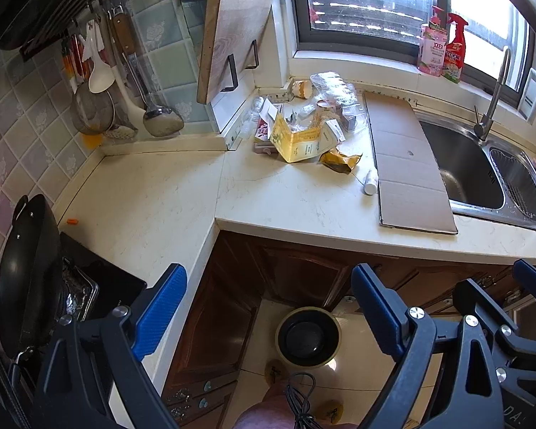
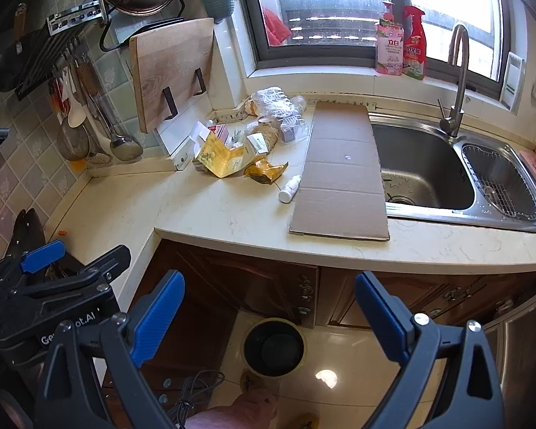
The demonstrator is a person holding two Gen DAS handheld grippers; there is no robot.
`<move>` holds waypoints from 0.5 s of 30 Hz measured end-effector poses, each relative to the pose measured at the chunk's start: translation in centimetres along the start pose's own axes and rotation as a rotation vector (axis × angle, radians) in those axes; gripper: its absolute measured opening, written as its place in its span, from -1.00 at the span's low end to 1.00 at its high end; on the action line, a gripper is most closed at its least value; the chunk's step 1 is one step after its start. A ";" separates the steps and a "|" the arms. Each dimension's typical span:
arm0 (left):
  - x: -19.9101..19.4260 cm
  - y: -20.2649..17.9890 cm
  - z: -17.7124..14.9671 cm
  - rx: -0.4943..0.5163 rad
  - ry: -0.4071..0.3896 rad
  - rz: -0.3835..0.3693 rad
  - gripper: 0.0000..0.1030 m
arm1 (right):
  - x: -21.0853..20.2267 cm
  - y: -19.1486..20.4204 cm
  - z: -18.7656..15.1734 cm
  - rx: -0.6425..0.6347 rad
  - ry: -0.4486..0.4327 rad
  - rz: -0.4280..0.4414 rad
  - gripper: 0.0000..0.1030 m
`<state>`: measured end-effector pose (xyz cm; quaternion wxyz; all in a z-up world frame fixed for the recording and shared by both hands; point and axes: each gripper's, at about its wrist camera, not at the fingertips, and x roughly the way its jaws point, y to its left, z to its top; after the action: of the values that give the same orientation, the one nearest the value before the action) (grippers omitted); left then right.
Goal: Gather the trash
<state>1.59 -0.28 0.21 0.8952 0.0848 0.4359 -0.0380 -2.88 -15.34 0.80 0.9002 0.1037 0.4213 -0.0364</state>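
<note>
A home kitchen: a stainless steel double sink (image 2: 428, 175) with a curved tap (image 2: 457, 82) set in a pale stone worktop (image 2: 214, 214), ladles hanging on a tiled wall (image 1: 35, 107), and a wooden chopping board (image 1: 232, 39).

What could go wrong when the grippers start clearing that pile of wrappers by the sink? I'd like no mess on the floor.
1. The trash pile is loose plastic, paper and a yellow carton; grabbing one piece may drag others off the counter.
2. The small white bottle lies on its side against the cardboard sheet and could roll if nudged.
3. The bin sits on the floor below the counter edge, so a drop from counter height may miss.
</note>
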 end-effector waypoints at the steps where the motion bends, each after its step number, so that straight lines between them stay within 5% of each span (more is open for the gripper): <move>1: 0.1 0.2 0.4 0.004 0.003 -0.003 0.74 | 0.0 0.0 0.1 0.001 -0.002 -0.001 0.89; 15: 0.5 1.0 1.8 0.004 0.004 -0.017 0.73 | 0.4 0.8 0.8 0.006 -0.015 -0.010 0.89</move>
<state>3.46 0.41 1.05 0.8937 0.0828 0.4385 -0.0462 -1.96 -14.68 1.13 0.9028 0.1039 0.4151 -0.0430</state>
